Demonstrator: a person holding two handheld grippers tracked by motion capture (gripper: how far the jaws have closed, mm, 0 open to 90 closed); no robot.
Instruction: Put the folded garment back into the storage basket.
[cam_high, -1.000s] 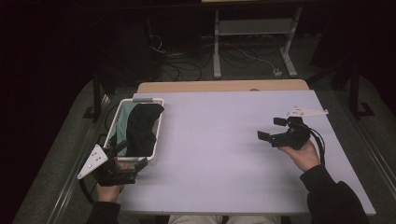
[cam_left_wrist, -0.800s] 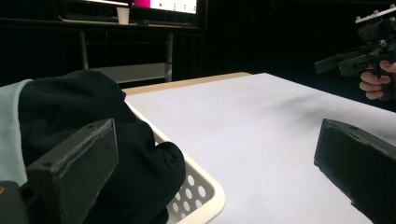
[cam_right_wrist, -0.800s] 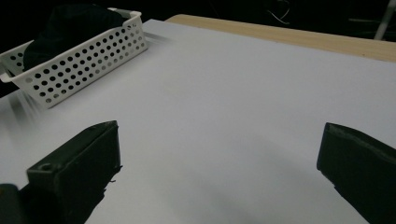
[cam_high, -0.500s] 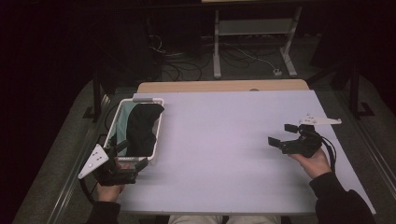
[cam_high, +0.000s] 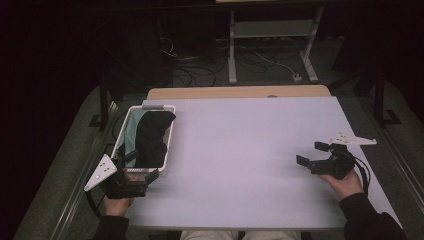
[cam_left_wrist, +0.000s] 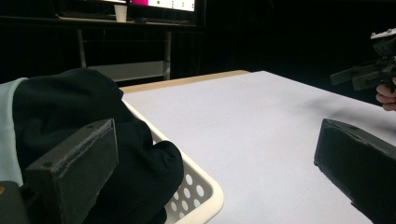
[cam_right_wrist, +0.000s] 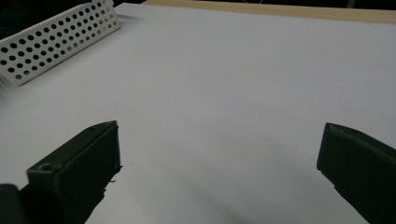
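A white perforated basket (cam_high: 171, 131) stands at the table's left edge, holding a dark cloth (cam_high: 150, 140) and a pale teal cloth (cam_high: 128, 136). My left gripper (cam_high: 140, 166) is open at the basket's near end. In the left gripper view one jaw stands over the dark cloth (cam_left_wrist: 93, 107) and the other over bare table, with the basket's corner (cam_left_wrist: 205, 189) between them. My right gripper (cam_high: 312, 153) is open over the table's right side, holding nothing. In the right gripper view its jaws (cam_right_wrist: 219, 172) frame bare tabletop, with the basket (cam_right_wrist: 56, 37) far off.
The table (cam_high: 240, 150) has a pale top with a wooden strip (cam_high: 240, 92) along its far edge. Beyond it stand a metal frame (cam_high: 270, 30) and floor cables (cam_high: 200, 60). The right gripper (cam_left_wrist: 369, 74) and its hand appear far off in the left gripper view.
My right gripper has moved to the right and nearer the table's front edge, still open. The left gripper and the basket have stayed put.
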